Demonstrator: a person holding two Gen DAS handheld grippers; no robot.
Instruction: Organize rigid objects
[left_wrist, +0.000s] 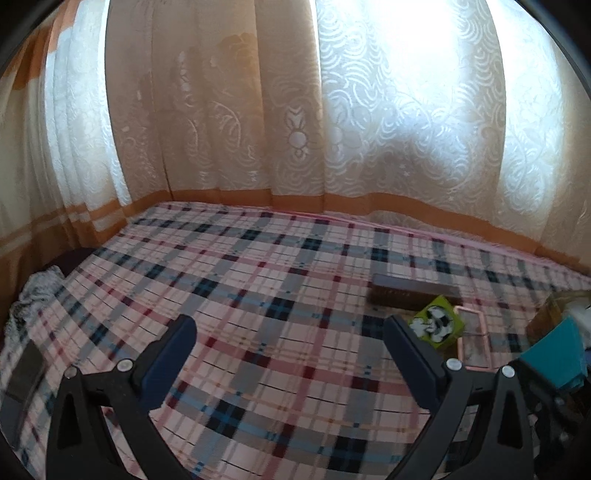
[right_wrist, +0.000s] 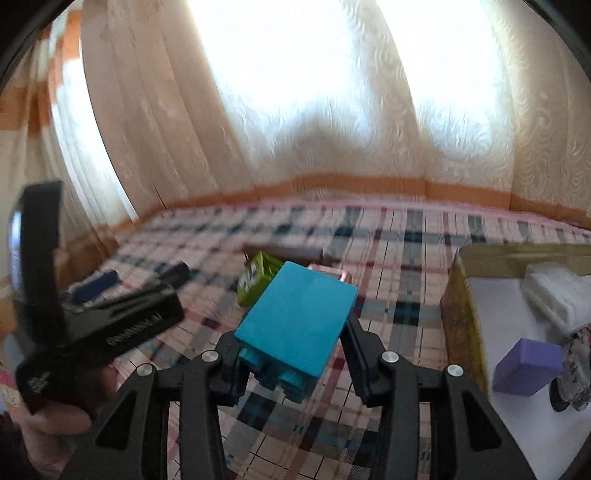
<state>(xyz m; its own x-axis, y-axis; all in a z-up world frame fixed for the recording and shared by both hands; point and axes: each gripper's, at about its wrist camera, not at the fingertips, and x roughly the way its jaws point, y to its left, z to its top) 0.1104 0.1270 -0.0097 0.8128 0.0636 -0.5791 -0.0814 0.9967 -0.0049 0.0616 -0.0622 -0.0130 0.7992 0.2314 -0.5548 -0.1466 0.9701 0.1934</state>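
Two grippers over plaid bed: right gripper (right_wrist: 291, 332) clamped on teal block (right_wrist: 295, 325), left gripper (left_wrist: 291, 343) wide open, empty; green cube (left_wrist: 437, 325) beside pink case (left_wrist: 474, 343)

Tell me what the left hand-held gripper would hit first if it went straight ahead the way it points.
Probably only the plaid bedspread: the left hand-held gripper stands open and empty, and the green cube lies off to its right.
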